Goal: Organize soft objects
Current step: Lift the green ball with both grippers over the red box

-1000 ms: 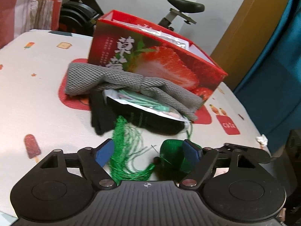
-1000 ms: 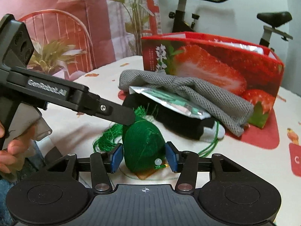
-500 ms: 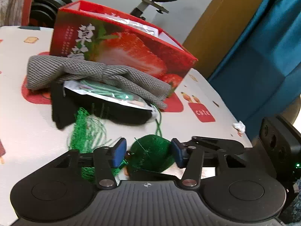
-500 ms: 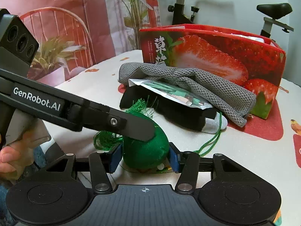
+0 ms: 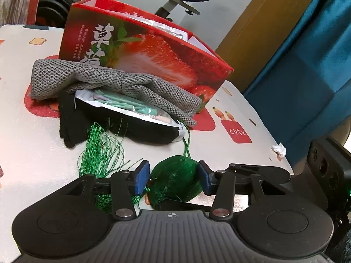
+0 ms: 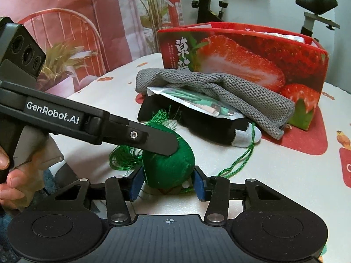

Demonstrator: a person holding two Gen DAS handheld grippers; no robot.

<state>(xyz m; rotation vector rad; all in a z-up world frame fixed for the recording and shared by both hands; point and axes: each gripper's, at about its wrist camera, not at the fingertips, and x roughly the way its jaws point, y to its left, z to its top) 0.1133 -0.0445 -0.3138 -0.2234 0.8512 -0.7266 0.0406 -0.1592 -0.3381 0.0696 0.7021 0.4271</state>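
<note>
Nearest: a green stuffed pouch (image 5: 175,180), resting on the printed tablecloth (image 5: 33,131), sat between the blue pads of both tools at once. The left gripper (image 5: 174,179) had just been closing, its fingers pressed against the pouch's two sides. The right gripper (image 6: 167,180) had likewise been closing, clamped on the same pouch from another angle.

In the right wrist view, one black finger of the left tool lay across the pouch's top; a person's hand (image 6: 8,175) gripped that tool's handle at the left edge.

Attached: a green tassel (image 5: 101,151) spread on the cloth beside the pouch, and a green cord (image 6: 241,160) trailing toward the pile.

Next: a black sock (image 5: 122,129) with a pale toe, a clear packet (image 5: 129,107) lying on it, and a grey knitted cloth (image 5: 114,83) draped over both.

Behind, touching the grey cloth: a red strawberry box (image 5: 153,54), open at the top.

Farthest: an exercise bike (image 6: 316,4).
</note>
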